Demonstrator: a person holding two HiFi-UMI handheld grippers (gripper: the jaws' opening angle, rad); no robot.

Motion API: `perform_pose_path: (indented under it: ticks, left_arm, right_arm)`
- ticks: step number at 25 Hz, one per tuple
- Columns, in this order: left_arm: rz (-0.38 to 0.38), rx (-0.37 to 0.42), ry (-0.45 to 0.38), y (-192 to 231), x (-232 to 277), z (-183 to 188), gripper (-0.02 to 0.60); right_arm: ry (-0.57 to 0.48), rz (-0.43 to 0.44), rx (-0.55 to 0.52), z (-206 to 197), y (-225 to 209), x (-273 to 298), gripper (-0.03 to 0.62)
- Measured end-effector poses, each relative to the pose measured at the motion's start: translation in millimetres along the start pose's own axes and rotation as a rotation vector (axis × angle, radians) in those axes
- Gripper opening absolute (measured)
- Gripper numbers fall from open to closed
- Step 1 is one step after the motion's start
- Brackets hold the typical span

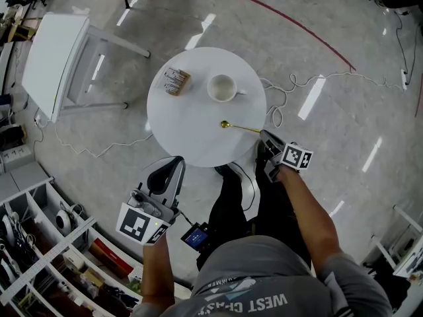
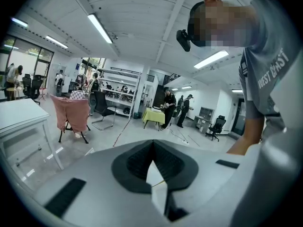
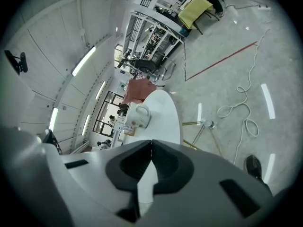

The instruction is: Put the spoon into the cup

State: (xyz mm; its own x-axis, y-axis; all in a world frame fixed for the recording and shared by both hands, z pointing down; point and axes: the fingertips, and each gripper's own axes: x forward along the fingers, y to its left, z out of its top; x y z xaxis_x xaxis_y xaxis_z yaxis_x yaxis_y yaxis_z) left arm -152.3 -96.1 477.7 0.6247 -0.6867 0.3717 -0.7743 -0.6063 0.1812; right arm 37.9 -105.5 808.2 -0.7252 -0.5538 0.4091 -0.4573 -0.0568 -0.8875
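A round white desk [image 1: 192,140] stood below me. My left hand-held gripper [image 1: 177,161] hovered off its near edge, jaws together, empty. My right hand-held gripper [image 1: 262,134] reached over the right edge, jaws closed. A white cup [image 1: 223,88] sat upright farther back. The gold spoon [image 1: 239,127] was near the cup but apart from it, its handle end pinched by my right hand-held gripper.

A glossy pale grey floor [image 1: 330,65] mirrors the long ceiling strip lights [image 2: 99,28] and carries a red painted line [image 1: 297,25] and a loose white cable [image 1: 310,81]. A white round table [image 1: 198,144] stands mid-floor, a white rectangular table [image 1: 53,58] near it and cluttered white shelves [image 1: 46,256] to one side. Farther off are tall windows [image 2: 23,56], a chair draped in pink cloth [image 2: 71,112], a table under a yellow-green cloth [image 2: 154,116] and a black office chair [image 2: 218,126].
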Motion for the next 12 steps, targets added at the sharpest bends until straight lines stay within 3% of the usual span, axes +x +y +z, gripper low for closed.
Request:
perform_pose_path:
  ticks: [12]
  left_arm:
    - [0.032,0.025,-0.05,4,-19,12,0.0]
  right_arm:
    - [-0.029,0.018,-0.046,24,25,-3,0.003]
